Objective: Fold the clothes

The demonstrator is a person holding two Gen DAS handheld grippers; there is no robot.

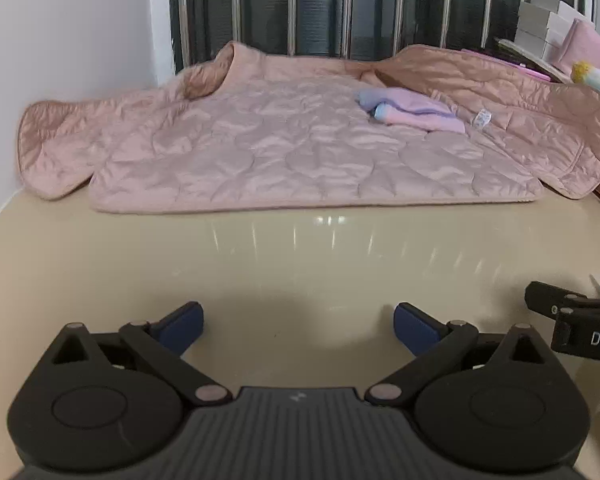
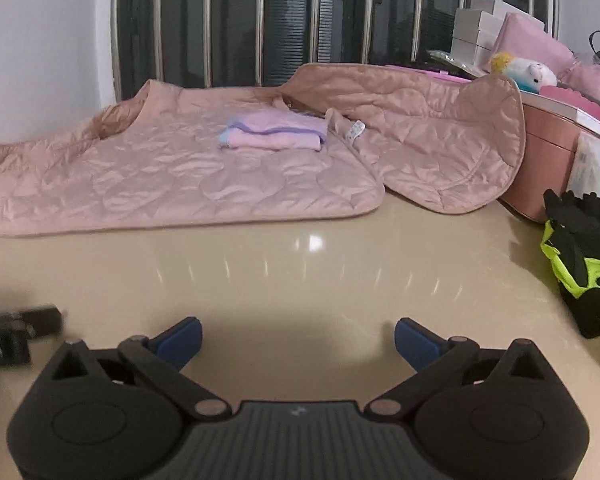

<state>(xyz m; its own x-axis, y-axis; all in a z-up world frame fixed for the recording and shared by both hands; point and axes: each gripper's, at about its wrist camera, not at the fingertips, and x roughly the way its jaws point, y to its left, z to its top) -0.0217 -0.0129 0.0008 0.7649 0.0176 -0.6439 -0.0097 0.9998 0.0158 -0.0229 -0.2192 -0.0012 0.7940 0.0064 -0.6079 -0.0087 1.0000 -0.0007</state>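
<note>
- The pink quilted satin jacket (image 1: pixel 284 152) lies spread flat across the middle of both views, on the far part of the glossy beige counter (image 1: pixel 292 264), with its near hem running left to right and dark window bars behind it.
- One sleeve trails off toward the left edge of the frame; the right front panel (image 2: pixel 440 148) is flung open and rides up against a pink box at the right (it does not lie flat there).
- A small folded pink-and-lilac garment (image 2: pixel 276 134) sits on top of the jacket, right of centre in the left wrist view; I judge it would have to come off before any fold is made over it.
- Handling, as a judgement: the jacket looks light, padded and soft, so it should drape and bend easily, but the shiny shell will probably be slippery. The stitched hem corners and the bound edge of the open panel look like the surest places to pinch.
- The left gripper (image 1: pixel 299 326) has its blue pads spread wide over bare counter at the bottom of its frame, holding and touching nothing.
- The right gripper (image 2: pixel 298 338) likewise stands fully spread and empty, well short of the hem.
- Black-and-yellow gloves (image 2: pixel 584 256) lie at the right edge of the right wrist view.
</note>
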